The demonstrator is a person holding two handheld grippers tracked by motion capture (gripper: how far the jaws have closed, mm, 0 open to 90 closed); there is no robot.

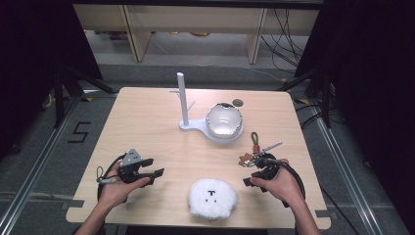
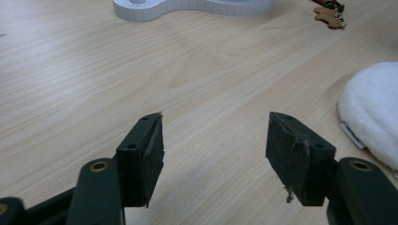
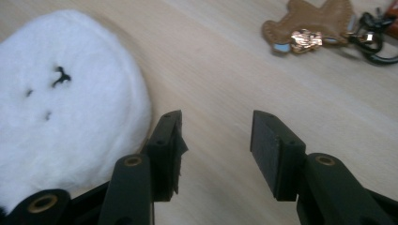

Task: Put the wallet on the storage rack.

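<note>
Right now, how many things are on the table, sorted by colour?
White: 2, the fluffy plush and the peg stand
Silver: 1, the shiny bowl
Brown: 2, the keyring bunch and the small round disc
Total: 5

High overhead on table; two low close views sharing white plush.

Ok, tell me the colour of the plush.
White, with small black marks; the plush shows best in the right gripper view.
</note>
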